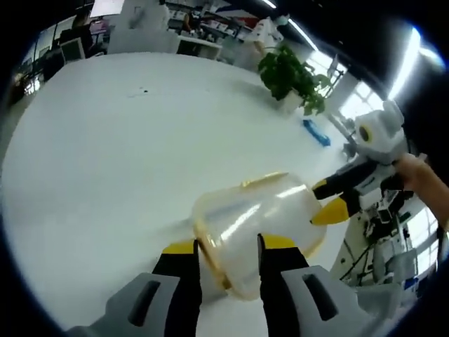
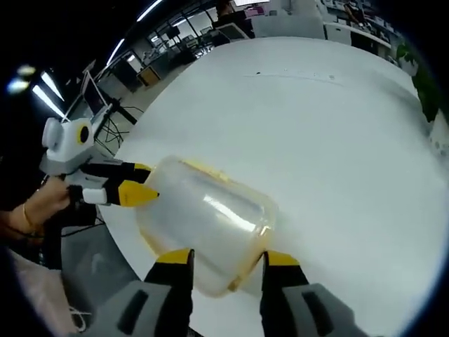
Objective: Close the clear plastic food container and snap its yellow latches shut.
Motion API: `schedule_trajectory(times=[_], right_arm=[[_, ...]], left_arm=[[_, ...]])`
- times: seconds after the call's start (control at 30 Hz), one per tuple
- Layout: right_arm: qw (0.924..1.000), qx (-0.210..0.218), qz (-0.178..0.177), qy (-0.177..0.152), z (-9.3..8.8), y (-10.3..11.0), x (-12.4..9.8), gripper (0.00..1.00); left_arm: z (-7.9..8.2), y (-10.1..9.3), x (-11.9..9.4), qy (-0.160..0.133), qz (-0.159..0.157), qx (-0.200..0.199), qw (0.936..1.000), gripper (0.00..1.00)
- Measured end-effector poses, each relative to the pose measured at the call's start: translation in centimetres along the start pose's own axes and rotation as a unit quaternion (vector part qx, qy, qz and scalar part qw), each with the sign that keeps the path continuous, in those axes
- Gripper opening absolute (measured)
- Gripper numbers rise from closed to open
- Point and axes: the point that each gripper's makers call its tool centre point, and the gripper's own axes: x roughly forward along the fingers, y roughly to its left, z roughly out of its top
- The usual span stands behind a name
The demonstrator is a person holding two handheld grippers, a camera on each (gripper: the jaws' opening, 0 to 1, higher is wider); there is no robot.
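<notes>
Left gripper view: left hand-held gripper (image 1: pixel 228 249) has jaws straddling end of clear container (image 1: pixel 256 225), looks clamped on its yellow-rimmed edge. Container sits near counter (image 1: pixel 105 140) edge closest to person. Right hand-held gripper (image 1: pixel 330 203) comes in from far side, yellow tips touching container; in right gripper view jaws bracket other end, spread wide, not clearly gripping. Tip imo: pin box with one side, press latch flat with other, don't let it skate off edge. Plant (image 1: pixel 291 74) at far edge, well clear.
</notes>
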Motion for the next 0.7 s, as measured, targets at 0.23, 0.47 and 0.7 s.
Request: schedule_trajectory(times=[0.23, 0.47, 0.7], right_arm=[[0.9999, -0.011, 0.002, -0.003, 0.9, 2.0, 1.3, 0.35], [0.9993, -0.035, 0.010, -0.011, 2.2, 4.3, 3.0, 0.36], [0.9985, -0.053, 0.013, -0.008, 3.6, 6.1, 4.5, 0.36]], left_arm=[[-0.4, 1.7, -1.5, 0.003, 0.033, 0.028, 0.9991, 0.29], [-1.3, 4.5, -3.8, -0.001, 0.053, 0.009, 0.9986, 0.29], [-1.4, 6.6, -5.3, -0.015, 0.087, 0.014, 0.9960, 0.29]])
